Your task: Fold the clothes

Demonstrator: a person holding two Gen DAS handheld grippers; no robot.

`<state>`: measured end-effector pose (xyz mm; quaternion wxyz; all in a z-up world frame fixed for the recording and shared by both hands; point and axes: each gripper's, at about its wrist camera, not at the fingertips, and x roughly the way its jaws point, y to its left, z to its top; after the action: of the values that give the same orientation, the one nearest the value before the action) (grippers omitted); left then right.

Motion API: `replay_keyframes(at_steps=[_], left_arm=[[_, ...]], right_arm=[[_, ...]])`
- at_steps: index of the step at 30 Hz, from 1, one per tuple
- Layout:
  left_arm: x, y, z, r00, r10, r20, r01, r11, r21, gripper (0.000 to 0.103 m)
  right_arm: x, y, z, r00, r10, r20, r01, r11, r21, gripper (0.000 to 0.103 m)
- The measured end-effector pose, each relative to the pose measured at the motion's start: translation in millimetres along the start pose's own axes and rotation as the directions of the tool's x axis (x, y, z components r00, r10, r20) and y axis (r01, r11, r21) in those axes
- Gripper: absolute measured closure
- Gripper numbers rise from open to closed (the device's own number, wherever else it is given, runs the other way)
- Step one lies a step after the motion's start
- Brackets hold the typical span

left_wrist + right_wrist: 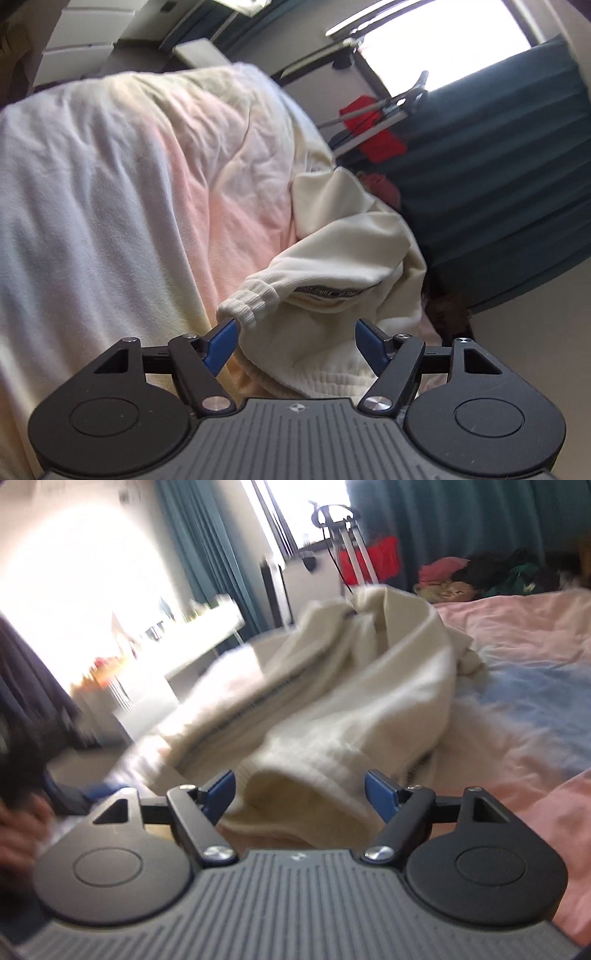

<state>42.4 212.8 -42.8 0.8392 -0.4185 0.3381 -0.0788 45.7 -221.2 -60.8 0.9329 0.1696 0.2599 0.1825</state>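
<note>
Release looks like the step in hand: left tool [295,339] and right tool [300,794] both stand spread, pinching nothing, over the cream sweatshirt [343,236] heaped mid-frame on the bed [110,184], so next comes a fresh grip on a sleeve or hem.

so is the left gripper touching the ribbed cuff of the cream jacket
Touching. In the left wrist view, one blue pad of the open left gripper brushes the ribbed cuff; the other stands clear.

Both wrist views close over sweatshirt [343,236]
</note>
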Motion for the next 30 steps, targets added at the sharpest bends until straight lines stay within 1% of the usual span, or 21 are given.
replay_keyframes(at_steps=[2, 3, 5, 7, 11, 13, 15, 18, 20, 21, 22, 25, 27, 28, 30], left_arm=[[-1.0, -1.9, -5.0, 1.0, -0.016, 0.002, 0.016, 1.0, -0.008, 0.031], [3.0, -1.0, -6.5, 1.0, -0.017, -0.007, 0.017, 1.0, -0.017, 0.031], [17.8, 4.0, -7.9, 0.999, 0.003, -0.034, -0.004, 0.999, -0.038, 0.032], [35.1, 9.0, -8.0, 0.997, 0.026, -0.066, -0.029, 0.998, -0.052, 0.035], [59.7, 13.9, -6.0, 0.994, 0.035, -0.104, -0.042, 0.997, -0.067, 0.037], [65.9, 14.2, -4.6, 0.993, 0.063, -0.104, -0.07, 0.996, -0.058, 0.037], [74.1, 13.3, -3.7, 0.989, 0.098, -0.115, -0.102, 0.994, -0.027, 0.037], [88.4, 8.1, -5.5, 0.973, 0.183, -0.144, -0.176, 0.983, 0.057, 0.038], [90.5, 6.2, -6.8, 0.971, 0.198, -0.137, -0.189, 0.979, 0.072, 0.038], [89.0, 5.4, -6.8, 0.974, 0.191, -0.125, -0.183, 0.981, 0.073, 0.042], [84.0, 4.7, -6.1, 0.982, 0.162, -0.099, -0.156, 0.986, 0.063, 0.045], [70.7, 0.1, -5.2, 0.997, 0.05, -0.052, -0.047, 0.998, 0.05, 0.045], [67.5, -4.4, -6.5, 0.999, -0.006, -0.045, 0.008, 0.998, 0.06, 0.044], [68.7, -7.6, -7.6, 0.999, -0.011, -0.046, 0.015, 0.997, 0.075, 0.044], [76.3, -13.0, -9.7, 0.998, 0.05, -0.046, -0.045, 0.992, 0.118, 0.044]], right_arm=[[-10.9, -8.6, 6.1, 0.998, 0.018, 0.053, -0.022, 0.996, 0.084, 0.024], [-13.8, -14.2, 8.5, 0.997, 0.008, 0.074, -0.017, 0.992, 0.124, 0.024], [-16.1, -26.7, 11.1, 0.995, -0.022, 0.102, 0.002, 0.981, 0.194, 0.023], [-13.9, -38.1, 10.4, 0.994, -0.05, 0.101, 0.024, 0.971, 0.239, 0.023], [-4.6, -54.4, 5.2, 0.994, -0.078, 0.082, 0.049, 0.95, 0.307, 0.023], [1.5, -58.0, 2.8, 0.993, -0.1, 0.07, 0.073, 0.945, 0.318, 0.023], [8.3, -61.1, -0.1, 0.991, -0.121, 0.059, 0.095, 0.941, 0.325, 0.023], [14.7, -66.0, -2.6, 0.99, -0.13, 0.048, 0.105, 0.931, 0.349, 0.023], [17.4, -67.7, -4.9, 0.991, -0.129, 0.041, 0.106, 0.928, 0.358, 0.023], [18.5, -67.9, -5.8, 0.991, -0.131, 0.037, 0.109, 0.926, 0.36, 0.023], [19.6, -68.0, -6.7, 0.991, -0.133, 0.033, 0.112, 0.926, 0.362, 0.023], [20.3, -66.8, -8.5, 0.99, -0.137, 0.025, 0.119, 0.925, 0.361, 0.023], [21.0, -66.0, -8.8, 0.99, -0.138, 0.026, 0.119, 0.924, 0.363, 0.023], [21.3, -65.4, -8.9, 0.99, -0.139, 0.027, 0.12, 0.924, 0.362, 0.023], [21.9, -64.0, -9.0, 0.99, -0.137, 0.031, 0.117, 0.928, 0.355, 0.023]])
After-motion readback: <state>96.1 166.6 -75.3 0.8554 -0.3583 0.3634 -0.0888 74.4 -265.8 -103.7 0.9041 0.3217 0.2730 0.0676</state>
